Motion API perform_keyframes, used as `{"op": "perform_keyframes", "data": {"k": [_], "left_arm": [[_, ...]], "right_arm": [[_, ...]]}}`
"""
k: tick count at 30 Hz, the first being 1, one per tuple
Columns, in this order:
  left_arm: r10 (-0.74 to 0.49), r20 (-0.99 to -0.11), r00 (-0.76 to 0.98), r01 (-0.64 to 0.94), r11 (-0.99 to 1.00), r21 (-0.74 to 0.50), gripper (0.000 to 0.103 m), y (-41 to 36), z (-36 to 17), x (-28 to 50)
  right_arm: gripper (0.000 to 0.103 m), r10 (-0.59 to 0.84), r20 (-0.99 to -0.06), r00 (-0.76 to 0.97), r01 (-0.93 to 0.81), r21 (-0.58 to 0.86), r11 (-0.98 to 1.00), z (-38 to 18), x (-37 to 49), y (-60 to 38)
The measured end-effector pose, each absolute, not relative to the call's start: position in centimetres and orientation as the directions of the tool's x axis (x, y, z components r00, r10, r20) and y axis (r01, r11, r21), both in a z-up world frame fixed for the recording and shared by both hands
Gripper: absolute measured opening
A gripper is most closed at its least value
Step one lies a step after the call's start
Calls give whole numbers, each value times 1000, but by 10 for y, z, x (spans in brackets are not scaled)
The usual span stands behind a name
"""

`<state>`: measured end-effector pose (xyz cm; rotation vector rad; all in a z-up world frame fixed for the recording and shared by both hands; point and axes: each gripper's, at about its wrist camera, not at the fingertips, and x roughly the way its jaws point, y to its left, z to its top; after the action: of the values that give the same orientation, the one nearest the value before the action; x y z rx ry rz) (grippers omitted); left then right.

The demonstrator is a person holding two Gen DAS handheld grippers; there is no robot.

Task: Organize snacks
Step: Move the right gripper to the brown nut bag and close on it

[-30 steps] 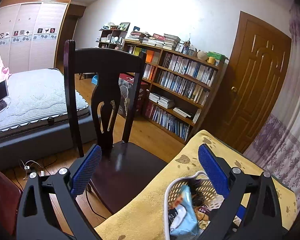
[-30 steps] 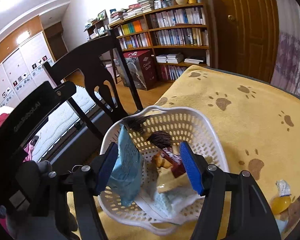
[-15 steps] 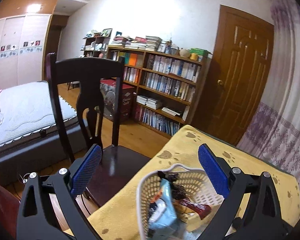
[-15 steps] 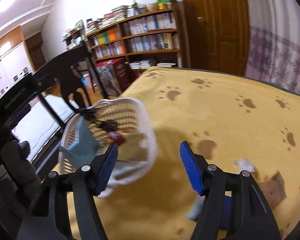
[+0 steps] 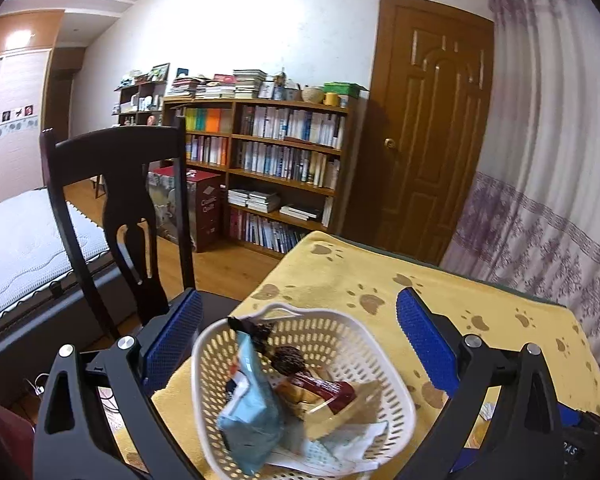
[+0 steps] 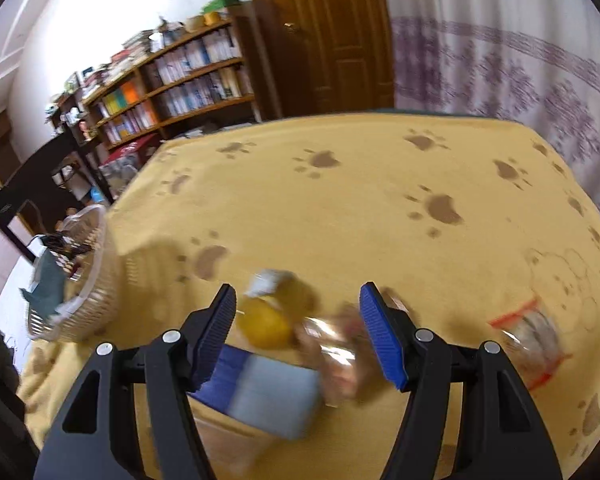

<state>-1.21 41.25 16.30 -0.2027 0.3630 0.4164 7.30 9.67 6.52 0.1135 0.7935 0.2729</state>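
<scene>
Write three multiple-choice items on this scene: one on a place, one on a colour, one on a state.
1. Where does the basket sit?
A. on the chair
B. on the cloth, by its edge
C. on the bed
2. What colour are the paw prints on the cloth?
A. brown
B. green
C. black
3. How is the right tool?
A. shut on a packet
B. shut, empty
C. open, empty

Key: 1 B, it rests on cloth beside the chair. 2 A, brown on yellow. 3 C, its pads stand apart over loose snacks.
</scene>
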Motion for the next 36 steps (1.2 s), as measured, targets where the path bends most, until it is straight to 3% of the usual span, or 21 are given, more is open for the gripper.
{"op": "perform_keyframes", "data": {"k": [9, 13, 23, 36], "left_arm": [[293, -392, 872, -358, 928, -103, 99, 390, 163, -7], [278, -394, 876, -340, 935, -97, 99, 385, 163, -6], [259, -399, 880, -317, 944, -87, 99, 378, 161, -4], [229, -411, 882, -271, 962, -46, 99, 356, 155, 1]], "right_arm": [[65, 235, -747, 622, -153, 178, 972, 27, 88, 69], [74, 239, -763, 601, -163, 176, 971, 19, 93, 73], [85, 229, -783, 578, -229, 114, 967, 13, 103, 87], [86, 153, -789, 594, -241, 7, 970, 9, 99, 103]]}}
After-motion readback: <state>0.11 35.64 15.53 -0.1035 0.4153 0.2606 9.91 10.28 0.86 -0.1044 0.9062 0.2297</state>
